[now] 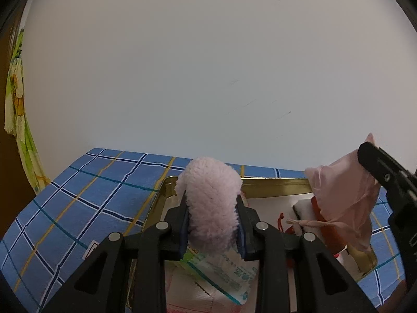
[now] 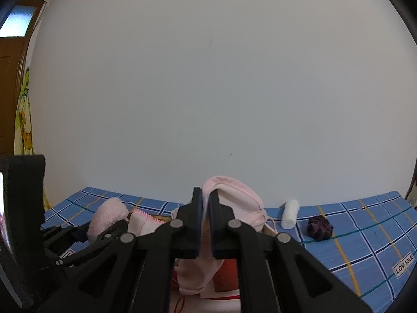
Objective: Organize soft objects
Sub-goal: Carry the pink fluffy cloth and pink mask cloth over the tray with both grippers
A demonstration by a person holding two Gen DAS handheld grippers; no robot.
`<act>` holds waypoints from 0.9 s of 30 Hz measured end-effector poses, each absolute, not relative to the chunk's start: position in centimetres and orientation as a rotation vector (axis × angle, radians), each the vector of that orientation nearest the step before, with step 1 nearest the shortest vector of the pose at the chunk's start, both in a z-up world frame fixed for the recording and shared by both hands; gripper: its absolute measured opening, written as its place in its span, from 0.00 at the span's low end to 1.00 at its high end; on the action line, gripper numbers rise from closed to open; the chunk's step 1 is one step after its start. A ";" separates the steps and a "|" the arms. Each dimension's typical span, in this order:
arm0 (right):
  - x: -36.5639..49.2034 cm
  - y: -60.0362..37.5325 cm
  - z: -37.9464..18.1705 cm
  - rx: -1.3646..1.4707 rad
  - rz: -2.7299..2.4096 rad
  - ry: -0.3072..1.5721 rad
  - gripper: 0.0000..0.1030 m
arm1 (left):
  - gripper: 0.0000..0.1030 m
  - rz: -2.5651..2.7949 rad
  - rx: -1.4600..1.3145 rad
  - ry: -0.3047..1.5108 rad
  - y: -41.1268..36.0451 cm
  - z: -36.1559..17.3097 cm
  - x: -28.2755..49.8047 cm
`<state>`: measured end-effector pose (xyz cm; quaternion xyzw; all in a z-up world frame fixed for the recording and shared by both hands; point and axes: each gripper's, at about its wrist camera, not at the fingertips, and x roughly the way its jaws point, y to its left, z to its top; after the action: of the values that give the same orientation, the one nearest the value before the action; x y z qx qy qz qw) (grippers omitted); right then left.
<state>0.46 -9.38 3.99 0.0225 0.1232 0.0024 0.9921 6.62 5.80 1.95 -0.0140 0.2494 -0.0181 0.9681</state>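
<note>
Gripping: left gripper [image 1: 212, 219] jaws are clamping fluffy pink roll [image 1: 211, 203] at lower centre; right gripper [image 2: 206, 219] jaws are pinching pink cloth pouch [image 2: 239, 203] above gold tin [image 1: 273, 186]

On the checked cloth [image 2: 365, 224], the white roll [image 2: 289, 214] lies left of the dark scrunchie [image 2: 320, 230].

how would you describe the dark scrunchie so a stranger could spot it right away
Start at the blue plaid tablecloth seen in the right wrist view, near the white wall. Right of the gold tin lies a white cloth roll, and just right of that the scrunchie: the only dark, purplish, crinkled thing among pale pink and white pieces.
</note>
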 end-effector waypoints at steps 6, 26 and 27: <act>0.9 -8.3 2.9 0.036 0.004 0.276 0.04 | 0.30 -0.015 -0.014 0.525 5.8 1.7 6.9; 2.3 -7.3 0.4 0.027 0.047 0.415 0.04 | 0.30 0.034 0.061 0.573 5.3 0.6 7.5; 2.4 -7.1 0.3 0.020 0.054 0.423 0.04 | 0.30 0.037 0.066 0.575 5.3 0.6 7.5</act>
<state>2.40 -7.12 0.27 0.0100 0.2100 0.0267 0.9773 7.54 5.30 0.58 0.0323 0.2836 0.0182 0.9582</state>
